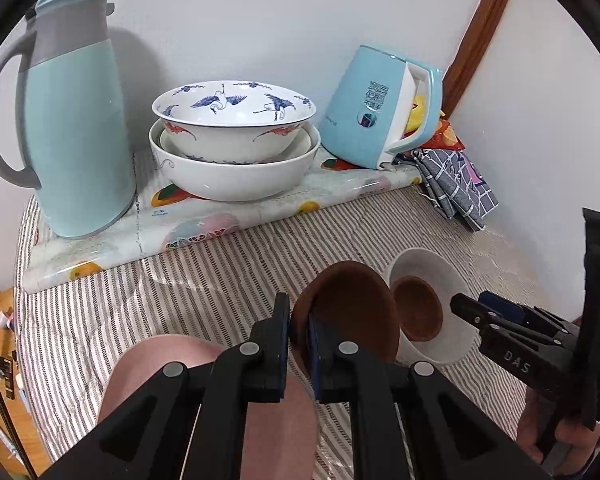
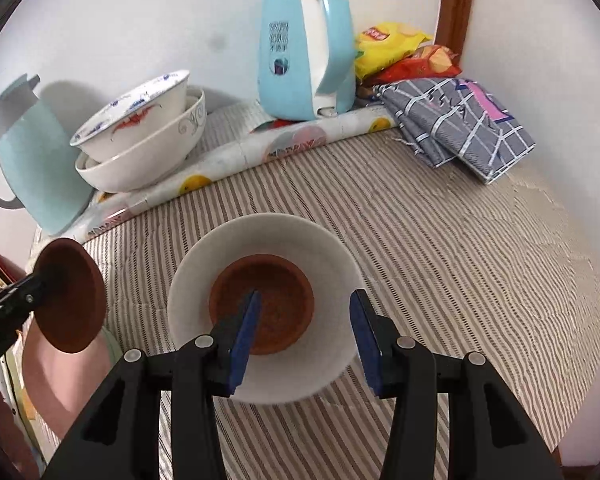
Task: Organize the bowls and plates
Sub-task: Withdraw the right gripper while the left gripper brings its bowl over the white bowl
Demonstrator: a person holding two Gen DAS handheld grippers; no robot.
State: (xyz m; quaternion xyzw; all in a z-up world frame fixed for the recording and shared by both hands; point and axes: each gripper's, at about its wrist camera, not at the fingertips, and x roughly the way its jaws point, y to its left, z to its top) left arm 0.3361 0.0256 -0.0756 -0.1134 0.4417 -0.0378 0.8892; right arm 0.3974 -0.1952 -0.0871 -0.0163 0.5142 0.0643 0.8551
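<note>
— Black clamp arms fill the bottom of the left wrist view, and the left gripper (image 1: 299, 330) has its jaws pinched tight on the rim of a small brown dish (image 1: 352, 312), holding it tilted on edge above the striped cloth (image 1: 180, 280).

— Why carried that way?

— Likely so it can be dropped into a stack; a pinch on the rim leaves the underside free. Below it lies a pink plate (image 1: 204, 380), and to the right a white bowl (image 1: 440, 280) with a second brown dish (image 1: 418, 308) inside. The right gripper (image 1: 466, 306) sits at that bowl's edge (a hand shows behind it).

— And further back?

— Two big white bowls (image 1: 236, 148) nested, the top one painted with blue cranes, between a pale blue jug (image 1: 76, 120) and a blue kettle (image 1: 380, 108).

— Now the right wrist view.

— Nearest are the right gripper's (image 2: 304, 320) blue pads, standing moderately apart with nothing between them, above the white bowl (image 2: 268, 240). The brown dish (image 2: 262, 304) in it sits level at the bottom, matte, with a raised rim. I'd guess it has been let go there.

— And the held one?

— At the left edge, the same reddish brown dish (image 2: 70, 296) in the left gripper (image 2: 48, 276), over the pink plate (image 2: 56, 380).
</note>
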